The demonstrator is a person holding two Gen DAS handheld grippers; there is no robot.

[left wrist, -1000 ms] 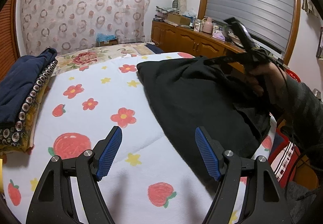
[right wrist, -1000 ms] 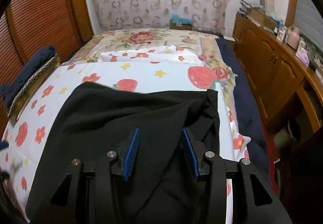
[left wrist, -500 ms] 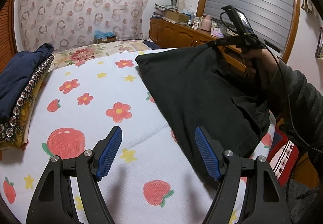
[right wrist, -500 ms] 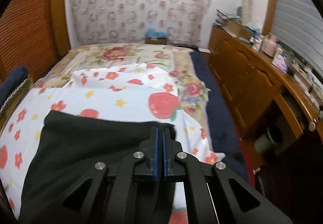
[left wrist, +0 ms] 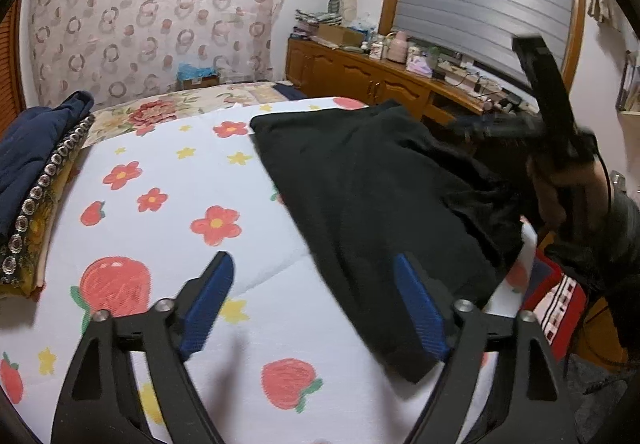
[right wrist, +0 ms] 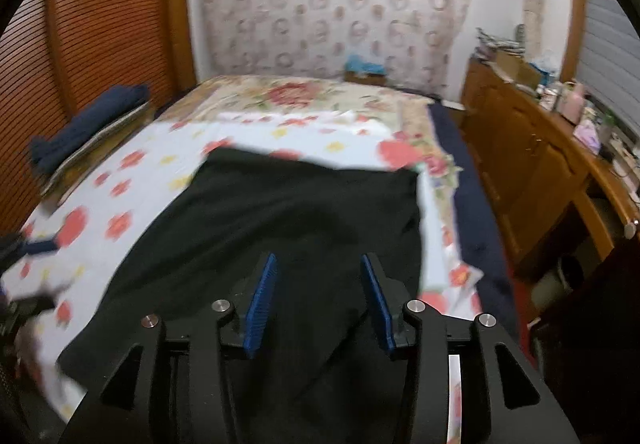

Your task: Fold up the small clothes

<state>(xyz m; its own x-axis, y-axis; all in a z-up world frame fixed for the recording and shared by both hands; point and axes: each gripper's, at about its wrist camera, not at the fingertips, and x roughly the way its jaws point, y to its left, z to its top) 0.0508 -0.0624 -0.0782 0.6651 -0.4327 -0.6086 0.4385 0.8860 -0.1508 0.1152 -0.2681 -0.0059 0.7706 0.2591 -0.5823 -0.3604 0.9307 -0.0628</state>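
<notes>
My left gripper [left wrist: 312,308] and right gripper [right wrist: 318,300], jaws just parted, grip nothing; black garment [left wrist: 380,196] covers the strawberry-print sheet [left wrist: 160,228]; navy bundle [left wrist: 32,152] upper left.

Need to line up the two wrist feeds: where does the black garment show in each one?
Left wrist: the black garment fills centre-right, reaching the right blue pad.
Right wrist: the black garment covers the lower centre, under the open fingers.
Shared landmark: the folded navy cloth at the bed's left edge.
</notes>
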